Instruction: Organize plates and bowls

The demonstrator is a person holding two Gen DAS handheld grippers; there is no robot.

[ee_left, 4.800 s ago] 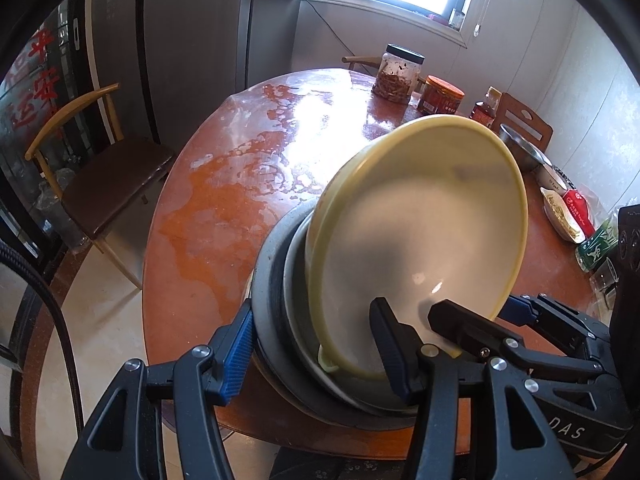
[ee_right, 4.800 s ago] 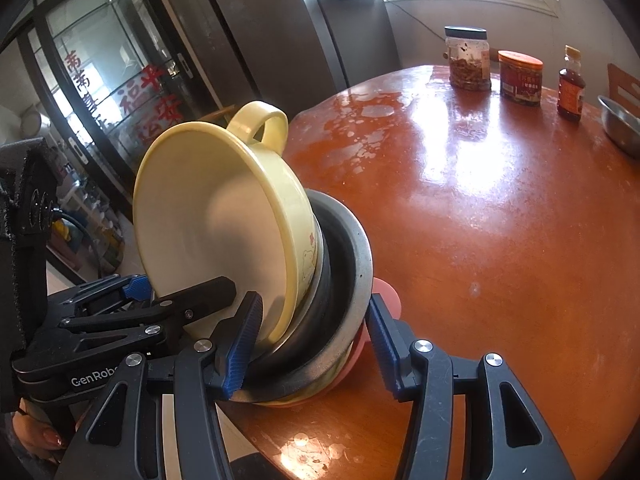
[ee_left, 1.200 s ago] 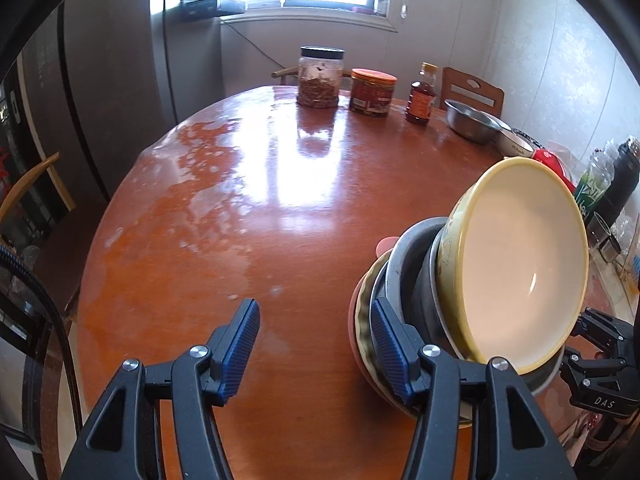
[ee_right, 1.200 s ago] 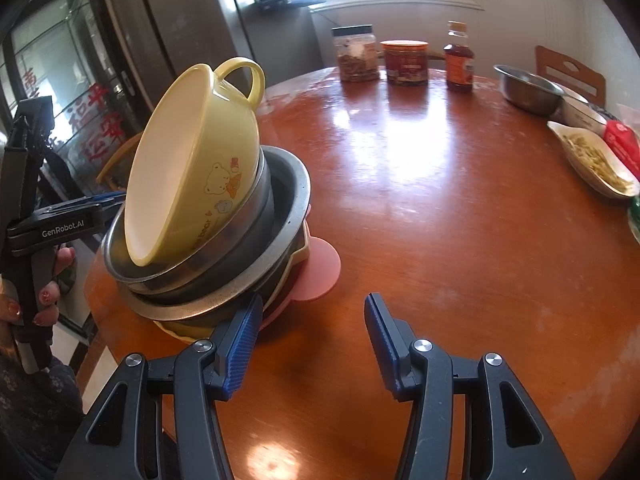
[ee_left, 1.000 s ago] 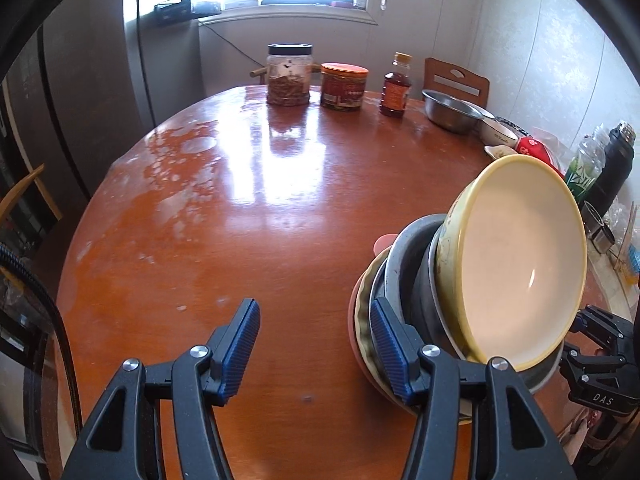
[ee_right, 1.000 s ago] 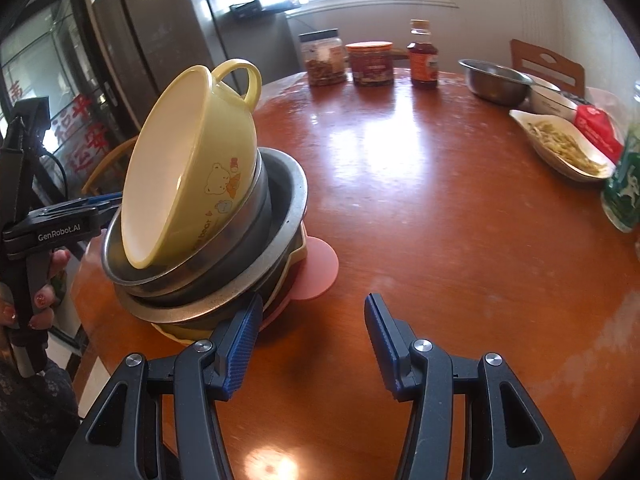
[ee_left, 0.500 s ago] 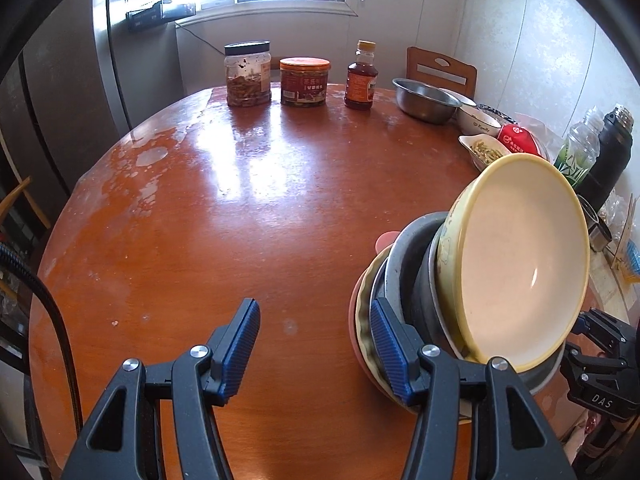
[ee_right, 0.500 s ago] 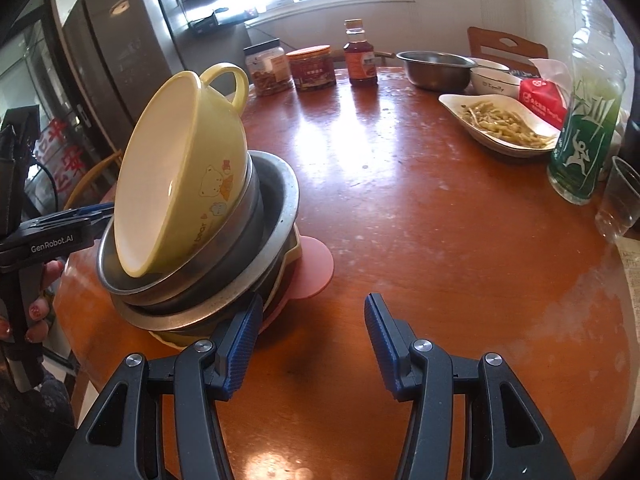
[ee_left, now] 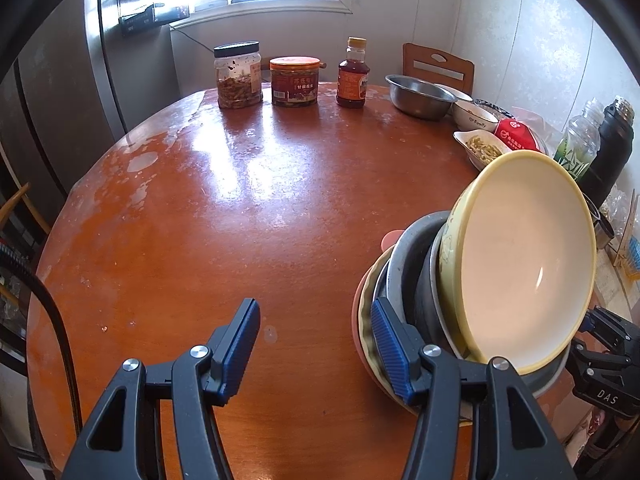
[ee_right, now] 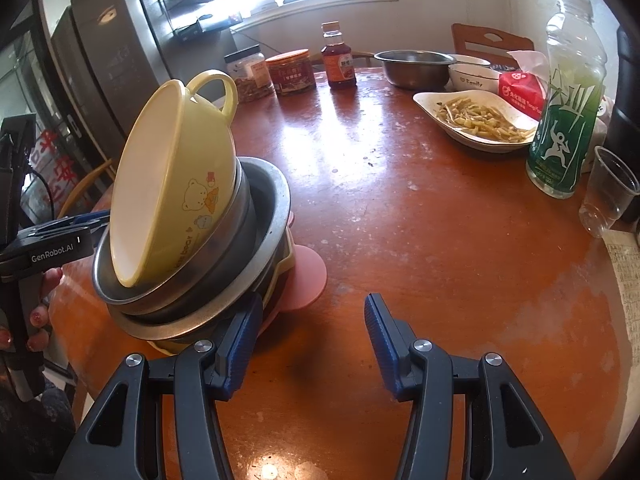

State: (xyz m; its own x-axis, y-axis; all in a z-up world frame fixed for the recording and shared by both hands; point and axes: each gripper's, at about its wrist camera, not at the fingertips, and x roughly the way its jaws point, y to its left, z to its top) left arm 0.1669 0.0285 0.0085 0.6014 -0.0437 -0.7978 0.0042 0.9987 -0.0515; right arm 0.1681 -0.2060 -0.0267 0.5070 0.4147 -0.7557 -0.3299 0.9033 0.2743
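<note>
A tilted stack of dishes [ee_right: 200, 280], topped by a yellow handled plastic bowl [ee_right: 172, 184] leaning on steel bowls, was seen at the near edge of the round reddish wooden worktop [ee_left: 240, 208]. The left claw [ee_left: 316, 344] and right claw [ee_right: 312, 340] were held apart on either side of it, with nothing clamped.

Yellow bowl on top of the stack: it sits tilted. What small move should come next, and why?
Probably bring the right gripper left to the yellow bowl and seat it level. It leans steeply on its side in the steel bowls, handle up, and could slide off. Both the left gripper and the right stand open beside the stack, holding nothing.
</note>
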